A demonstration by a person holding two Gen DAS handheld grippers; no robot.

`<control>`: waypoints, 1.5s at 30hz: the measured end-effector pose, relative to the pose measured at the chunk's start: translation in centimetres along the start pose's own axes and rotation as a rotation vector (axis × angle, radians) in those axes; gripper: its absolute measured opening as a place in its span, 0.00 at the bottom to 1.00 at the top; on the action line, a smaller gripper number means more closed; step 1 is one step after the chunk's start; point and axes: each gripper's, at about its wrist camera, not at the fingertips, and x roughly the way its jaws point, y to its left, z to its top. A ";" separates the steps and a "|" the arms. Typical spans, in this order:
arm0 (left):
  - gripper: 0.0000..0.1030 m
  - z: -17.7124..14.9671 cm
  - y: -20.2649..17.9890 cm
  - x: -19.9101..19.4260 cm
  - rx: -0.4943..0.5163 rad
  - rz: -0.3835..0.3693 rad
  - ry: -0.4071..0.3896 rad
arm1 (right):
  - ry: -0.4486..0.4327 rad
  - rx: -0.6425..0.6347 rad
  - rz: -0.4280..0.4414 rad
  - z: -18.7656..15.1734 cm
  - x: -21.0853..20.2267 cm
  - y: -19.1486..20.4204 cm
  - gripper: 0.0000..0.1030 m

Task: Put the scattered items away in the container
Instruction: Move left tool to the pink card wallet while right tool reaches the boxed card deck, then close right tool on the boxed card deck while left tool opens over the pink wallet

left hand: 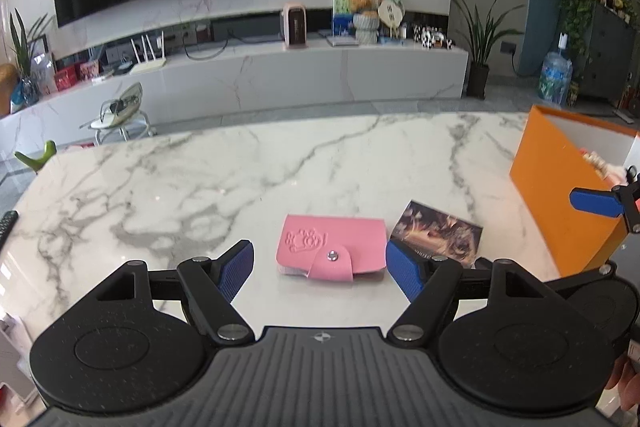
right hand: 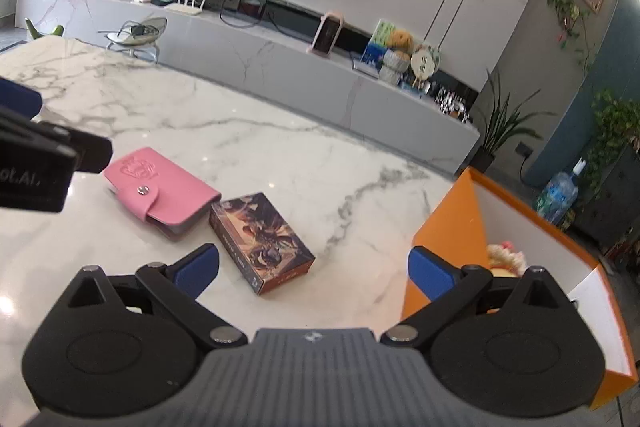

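A pink snap card holder lies flat on the marble table, between the open fingers of my left gripper, which is empty. A dark card box lies just right of it. In the right wrist view the card holder and card box lie left of my right gripper, which is open and empty, near the orange box. A plush item sits inside the orange box. The right gripper's blue finger shows by the orange box.
A remote lies at the table's left edge. Beyond the table stand a white stool, a long TV cabinet and potted plants. The left gripper's body shows at the left of the right wrist view.
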 end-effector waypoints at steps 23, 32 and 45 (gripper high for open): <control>0.84 -0.8 1.2 8.9 -0.003 -0.022 0.137 | 0.079 0.072 0.136 -0.1 9.8 0.7 0.98; 0.81 -0.4 2.4 9.5 -0.102 -0.101 0.157 | 0.080 0.094 0.191 0.3 11.4 1.5 0.98; 0.26 -2.7 0.1 6.6 -0.104 -0.201 0.282 | 0.107 0.043 0.192 -0.9 7.9 2.0 0.60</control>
